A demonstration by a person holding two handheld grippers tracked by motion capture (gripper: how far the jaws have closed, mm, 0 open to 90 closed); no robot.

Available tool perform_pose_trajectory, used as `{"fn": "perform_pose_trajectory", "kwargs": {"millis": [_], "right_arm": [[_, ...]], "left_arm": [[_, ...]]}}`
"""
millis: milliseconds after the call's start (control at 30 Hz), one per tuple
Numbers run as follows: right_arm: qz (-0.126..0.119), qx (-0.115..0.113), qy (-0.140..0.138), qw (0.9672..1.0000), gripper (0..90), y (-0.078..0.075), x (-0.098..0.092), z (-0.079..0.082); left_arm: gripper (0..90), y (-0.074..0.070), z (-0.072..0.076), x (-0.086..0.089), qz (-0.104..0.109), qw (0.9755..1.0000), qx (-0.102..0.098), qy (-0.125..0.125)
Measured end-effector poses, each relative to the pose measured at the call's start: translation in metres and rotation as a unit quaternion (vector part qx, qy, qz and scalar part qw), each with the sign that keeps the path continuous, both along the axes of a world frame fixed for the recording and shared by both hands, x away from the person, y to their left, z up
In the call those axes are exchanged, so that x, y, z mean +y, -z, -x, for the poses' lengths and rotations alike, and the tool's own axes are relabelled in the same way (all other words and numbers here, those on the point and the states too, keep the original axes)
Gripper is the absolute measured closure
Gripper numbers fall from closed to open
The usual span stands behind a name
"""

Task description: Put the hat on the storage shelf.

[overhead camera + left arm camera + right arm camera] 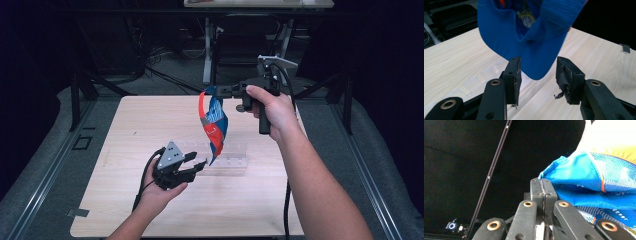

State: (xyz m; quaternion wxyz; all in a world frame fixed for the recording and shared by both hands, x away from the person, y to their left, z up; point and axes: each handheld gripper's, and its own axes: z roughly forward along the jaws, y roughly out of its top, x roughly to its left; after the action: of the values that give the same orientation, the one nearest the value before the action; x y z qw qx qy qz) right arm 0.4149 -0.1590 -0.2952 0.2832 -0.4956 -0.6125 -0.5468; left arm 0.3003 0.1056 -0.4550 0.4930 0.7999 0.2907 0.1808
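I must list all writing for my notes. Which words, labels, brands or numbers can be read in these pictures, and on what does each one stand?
No text can be read.
Blue and red fabric cap: white and yellow print inside it, in the left gripper view, too blurred to read.
Same cap, right gripper view: small white marks on the blue cloth, too small to read.
Light wooden table: no writing visible.

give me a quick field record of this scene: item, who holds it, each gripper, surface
item: blue and red cap, hanging in the air above the table
held by: right gripper, jaws shut on the cap's top edge
left gripper: jaws open, just below the cap's blue brim, pads not pressing on it
surface: light wood table
also on table: clear plastic rack under the cap
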Motion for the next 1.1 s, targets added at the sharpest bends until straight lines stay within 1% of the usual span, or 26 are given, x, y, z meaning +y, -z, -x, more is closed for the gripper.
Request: {"fn": "perform_pose_trajectory", "kwargs": {"millis": [100, 200, 433, 500, 533, 600, 700, 800, 867, 900, 933, 967, 1033, 1100], "right_arm": [[-0.004, 0.0, -0.001, 1.0, 90.0, 0.001, 0.005, -0.002], [-0.003, 0.0, -0.001, 1.0, 90.0, 0.001, 0.007, -0.003], [-0.007, 0.001, 0.001, 1.0, 90.0, 0.003, 0.013, -0.006], [0.001, 0.001, 0.001, 1.0, 90.0, 0.005, 0.017, -0.007], [0.002, 0.002, 0.001, 1.0, 90.0, 0.006, 0.017, -0.007], [0.0, 0.004, 0.001, 1.0, 90.0, 0.008, 0.018, -0.008], [0.002, 0.005, 0.001, 1.0, 90.0, 0.009, 0.018, -0.008], [0.008, 0.005, 0.006, 0.9999, 90.0, 0.012, 0.017, -0.01], [0.008, 0.006, 0.008, 0.9999, 90.0, 0.012, 0.016, -0.01], [0.008, 0.007, 0.009, 0.9999, 90.0, 0.013, 0.015, -0.01], [0.008, 0.007, 0.009, 0.9999, 90.0, 0.013, 0.015, -0.01], [0.009, 0.007, 0.01, 0.9999, 90.0, 0.015, 0.014, -0.01], [0.012, 0.009, 0.01, 0.9998, 90.0, 0.016, 0.015, -0.011], [0.013, 0.009, 0.01, 0.9998, 90.0, 0.017, 0.015, -0.011]], "left_arm": [[55.2, 0.002, -0.001, -0.002, -0.006, 1.0, 0.002, -0.001], [55.0, 0.002, -0.002, -0.002, -0.006, 1.0, 0.003, -0.002], [54.7, 0.0, -0.004, 0.005, 0.0, 1.0, 0.002, -0.01], [54.7, -0.001, -0.004, 0.008, 0.004, 0.9999, 0.002, -0.013], [54.7, -0.002, -0.005, 0.011, 0.007, 0.9998, 0.002, -0.017], [54.8, -0.002, -0.005, 0.012, 0.006, 0.9998, 0.002, -0.018], [54.8, -0.002, -0.006, 0.013, 0.001, 0.9998, 0.001, -0.021], [54.8, 0.001, -0.005, 0.012, -0.003, 0.9998, 0.003, -0.019], [54.8, 0.002, -0.005, 0.011, -0.005, 0.9998, 0.004, -0.018], [54.8, 0.005, -0.006, 0.009, -0.01, 0.9998, 0.006, -0.016], [54.8, 0.005, -0.006, 0.009, -0.01, 0.9998, 0.006, -0.016], [54.8, 0.008, -0.006, 0.005, -0.021, 0.9997, 0.01, -0.011], [54.8, 0.009, -0.006, 0.004, -0.021, 0.9997, 0.01, -0.01], [54.8, 0.012, -0.006, 0.001, -0.029, 0.9995, 0.011, -0.009]]}}
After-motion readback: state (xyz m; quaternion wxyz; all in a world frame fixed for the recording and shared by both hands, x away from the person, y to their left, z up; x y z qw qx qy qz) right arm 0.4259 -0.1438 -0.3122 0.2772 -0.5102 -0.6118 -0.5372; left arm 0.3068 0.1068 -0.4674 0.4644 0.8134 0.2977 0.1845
